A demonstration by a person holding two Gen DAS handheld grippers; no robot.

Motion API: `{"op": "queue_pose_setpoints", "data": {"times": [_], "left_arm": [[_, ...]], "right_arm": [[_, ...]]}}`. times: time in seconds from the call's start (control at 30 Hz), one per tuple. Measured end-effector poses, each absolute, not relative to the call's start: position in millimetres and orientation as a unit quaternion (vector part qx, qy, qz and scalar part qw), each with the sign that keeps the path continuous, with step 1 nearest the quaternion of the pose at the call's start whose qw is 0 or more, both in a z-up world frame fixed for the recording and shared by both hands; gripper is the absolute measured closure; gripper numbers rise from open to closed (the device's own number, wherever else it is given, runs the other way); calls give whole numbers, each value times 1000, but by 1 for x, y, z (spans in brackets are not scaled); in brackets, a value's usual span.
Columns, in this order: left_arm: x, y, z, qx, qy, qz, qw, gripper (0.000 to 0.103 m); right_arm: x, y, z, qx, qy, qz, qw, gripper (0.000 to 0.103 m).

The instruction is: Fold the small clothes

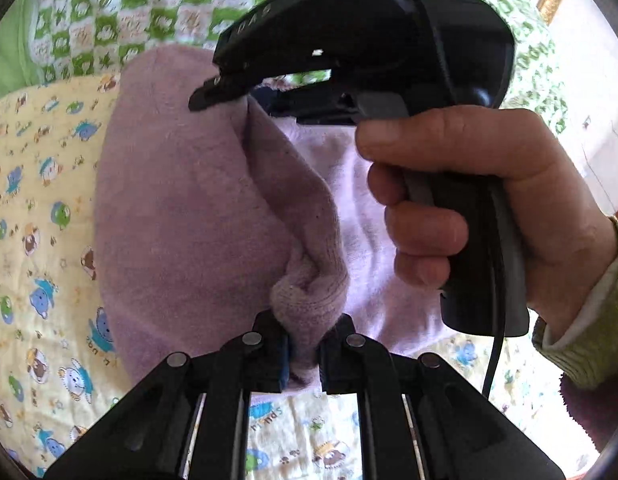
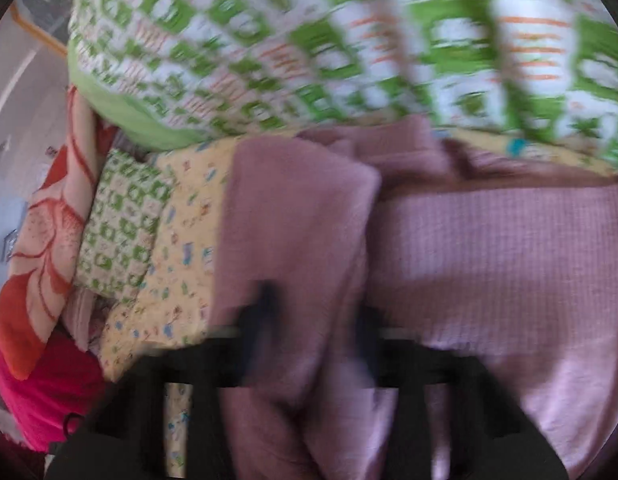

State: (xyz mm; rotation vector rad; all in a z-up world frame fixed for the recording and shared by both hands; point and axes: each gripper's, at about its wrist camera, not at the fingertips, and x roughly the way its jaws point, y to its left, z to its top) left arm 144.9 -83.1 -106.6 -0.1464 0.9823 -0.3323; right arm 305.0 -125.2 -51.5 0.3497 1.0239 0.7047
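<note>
Left gripper point(image 1: 303, 354) clamps purple garment point(image 1: 181, 208) edge; right gripper point(image 1: 219, 92) pinches opposite edge. Risk: knit fabric slips from either pinch mid-fold, dropping crooked onto yellow sheet point(image 1: 37, 152).

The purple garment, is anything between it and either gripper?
No. The left gripper is shut on a bunched fold of the purple garment, and the right gripper pinches its far edge. Nothing sits between.
</note>
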Motion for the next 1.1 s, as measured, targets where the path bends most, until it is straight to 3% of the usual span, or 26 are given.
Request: {"op": "queue_pose_setpoints", "data": {"times": [0.17,0.27,0.53,0.83,0.97,1.1], "left_arm": [[138,-109,-54,-77,423,-238,871,94],[138,-140,-51,-70,424,-287,856,94],[153,-192,-118,-2,482,-307,820,94],[168,-177,-147,1,518,-328,790,93],[178,-163,-152,-12,534,-329,779,90],[175,-125,-136,-28,541,-349,764,70]], "right_arm": [[277,-166,9,193,408,335,827,89],[251,-216,34,201,374,305,852,89],[255,-301,-47,203,424,205,859,89],[249,-324,-75,228,424,170,860,89],[251,-320,-86,219,434,159,859,81],[235,-322,-71,225,422,140,867,69]]}}
